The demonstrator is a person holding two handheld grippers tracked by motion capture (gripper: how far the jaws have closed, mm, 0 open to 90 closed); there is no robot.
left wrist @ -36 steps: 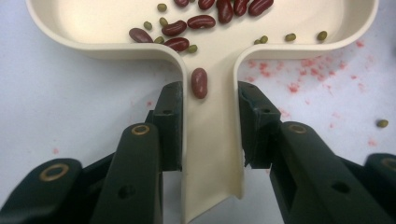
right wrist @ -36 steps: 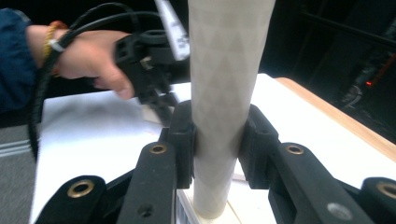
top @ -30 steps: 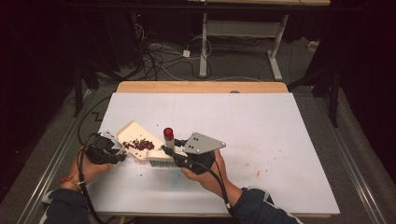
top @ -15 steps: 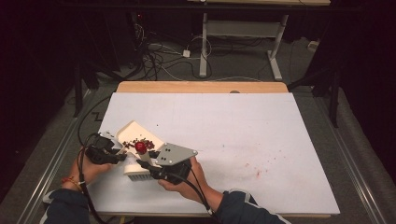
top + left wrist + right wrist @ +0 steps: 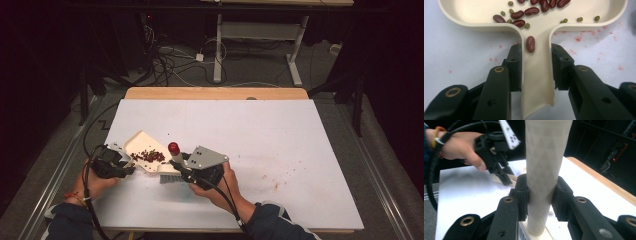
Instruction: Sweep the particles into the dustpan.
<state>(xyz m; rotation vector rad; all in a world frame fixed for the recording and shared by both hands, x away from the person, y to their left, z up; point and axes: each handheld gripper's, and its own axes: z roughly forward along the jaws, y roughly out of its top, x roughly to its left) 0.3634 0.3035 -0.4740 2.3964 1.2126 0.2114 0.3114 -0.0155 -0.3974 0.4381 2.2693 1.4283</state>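
A cream dustpan (image 5: 141, 143) lies on the white table at the front left, with red kidney beans (image 5: 148, 156) and small green beans (image 5: 510, 3) in it. My left gripper (image 5: 113, 163) is shut on the dustpan's handle (image 5: 537, 75), and one red bean (image 5: 530, 44) lies on that handle between the jaws. My right gripper (image 5: 199, 169) is shut on the upright pale handle (image 5: 544, 165) of a small brush with a red top (image 5: 173, 148). Its bristles (image 5: 170, 176) touch the table just right of the pan's mouth. The left gripper (image 5: 496, 157) shows beyond the brush handle.
Red specks and stains (image 5: 276, 185) dot the white table (image 5: 300, 130) to the right of the hands. A wooden strip (image 5: 215, 93) runs along the far edge. Behind it are floor cables (image 5: 165, 55) and a desk frame (image 5: 220, 45).
The right gripper swept the brush left into the dustpan's mouth, then drew it back to the right. The left gripper and dustpan stayed put.
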